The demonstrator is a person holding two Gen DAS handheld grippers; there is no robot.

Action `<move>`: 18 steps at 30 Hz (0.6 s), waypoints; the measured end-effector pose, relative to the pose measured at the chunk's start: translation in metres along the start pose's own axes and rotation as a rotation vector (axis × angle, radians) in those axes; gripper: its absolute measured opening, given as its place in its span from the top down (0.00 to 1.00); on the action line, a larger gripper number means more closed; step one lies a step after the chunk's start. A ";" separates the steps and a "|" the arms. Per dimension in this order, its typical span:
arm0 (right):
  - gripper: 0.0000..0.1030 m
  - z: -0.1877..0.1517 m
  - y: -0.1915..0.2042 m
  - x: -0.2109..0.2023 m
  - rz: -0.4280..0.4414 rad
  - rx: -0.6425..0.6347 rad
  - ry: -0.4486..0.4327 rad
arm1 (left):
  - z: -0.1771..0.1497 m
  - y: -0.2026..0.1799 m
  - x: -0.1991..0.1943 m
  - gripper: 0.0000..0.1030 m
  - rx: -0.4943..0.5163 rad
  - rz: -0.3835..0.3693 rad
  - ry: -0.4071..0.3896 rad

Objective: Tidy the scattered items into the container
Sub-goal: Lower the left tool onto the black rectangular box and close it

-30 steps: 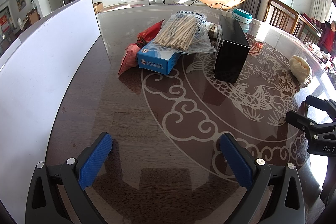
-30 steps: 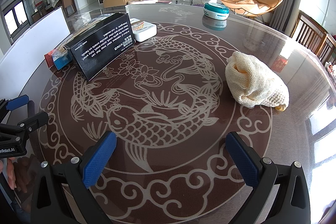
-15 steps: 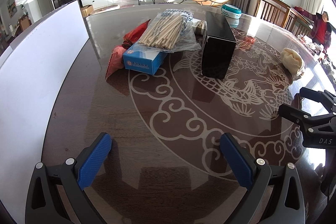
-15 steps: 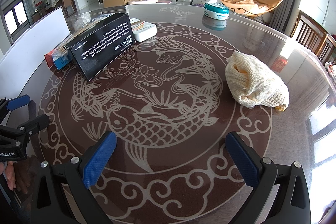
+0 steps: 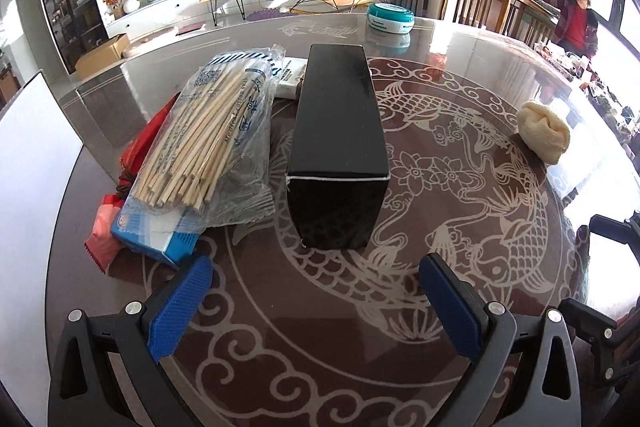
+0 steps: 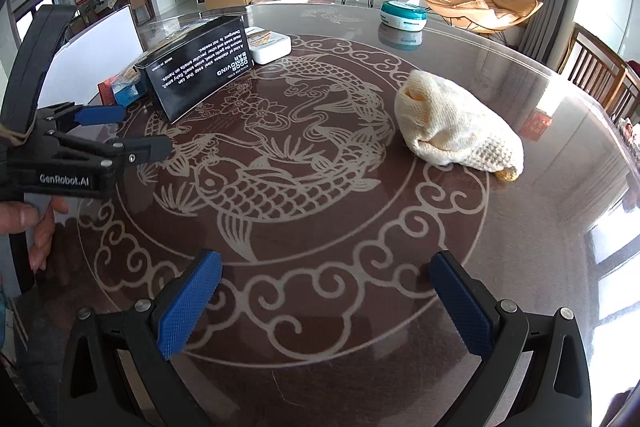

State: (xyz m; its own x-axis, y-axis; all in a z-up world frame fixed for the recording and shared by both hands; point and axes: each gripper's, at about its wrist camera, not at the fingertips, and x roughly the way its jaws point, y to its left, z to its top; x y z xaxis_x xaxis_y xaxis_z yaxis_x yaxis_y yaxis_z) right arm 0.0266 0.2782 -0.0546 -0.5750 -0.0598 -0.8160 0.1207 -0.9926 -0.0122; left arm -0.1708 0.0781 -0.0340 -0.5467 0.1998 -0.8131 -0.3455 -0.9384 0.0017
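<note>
Your black box (image 5: 338, 131) lies lengthwise at the middle of the left wrist view, its near end facing you just past the fingertips of your left hand-held gripper (image 5: 316, 291). That gripper's blue-padded jaws are spread wide and hold nothing, with bare desk (image 5: 304, 355) between them. At 10 o'clock of the box, touching its long side or just beside it, a clear bag of wooden sticks (image 5: 208, 143) rests on top of a blue carton (image 5: 160, 231), which in turn sits on a red packet (image 5: 108, 227). A white packet (image 5: 290, 79) peeks out at 11 o'clock behind the box. At 12 o'clock, well apart near the far edge, sits a teal round tub (image 5: 391, 18). A cream knitted cloth (image 5: 544, 131) lies at 3 o'clock of the box, well apart.

In the right wrist view, your right hand-held gripper (image 6: 326, 297) is also wide open and empty above the fish pattern. The knitted cloth (image 6: 456, 131) lies at 1 o'clock from it, the black box (image 6: 200, 67) at 11 o'clock. The left hand-held gripper (image 6: 124, 131) reaches in from 9 o'clock, with your hand (image 6: 32, 223) on its handle below. A white board (image 5: 28, 179) stands along the desk's left edge.
</note>
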 end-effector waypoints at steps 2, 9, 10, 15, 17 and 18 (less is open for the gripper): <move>0.00 -0.011 -0.017 -0.008 -0.024 0.041 0.000 | 0.011 -0.003 0.007 0.00 -0.002 0.002 -0.001; 0.00 -0.016 -0.033 -0.013 -0.075 0.104 0.001 | 0.035 -0.020 0.020 0.14 0.038 -0.021 -0.018; 0.00 -0.016 -0.033 -0.013 -0.075 0.104 0.001 | 0.036 -0.022 0.016 0.44 0.033 -0.014 -0.041; 0.00 -0.016 -0.033 -0.013 -0.075 0.104 0.001 | 0.021 -0.016 -0.002 0.68 -0.061 -0.038 -0.069; 0.00 -0.016 -0.033 -0.013 -0.075 0.103 0.001 | 0.003 -0.013 -0.016 0.68 -0.090 -0.050 -0.071; 0.00 -0.016 -0.033 -0.013 -0.075 0.103 0.001 | -0.007 -0.013 -0.024 0.68 -0.093 -0.048 -0.071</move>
State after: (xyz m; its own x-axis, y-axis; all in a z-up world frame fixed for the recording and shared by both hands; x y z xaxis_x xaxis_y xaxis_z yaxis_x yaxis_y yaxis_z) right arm 0.0429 0.3134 -0.0530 -0.5787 0.0152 -0.8154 -0.0069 -0.9999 -0.0137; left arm -0.1475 0.0833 -0.0185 -0.5851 0.2615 -0.7676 -0.3019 -0.9488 -0.0930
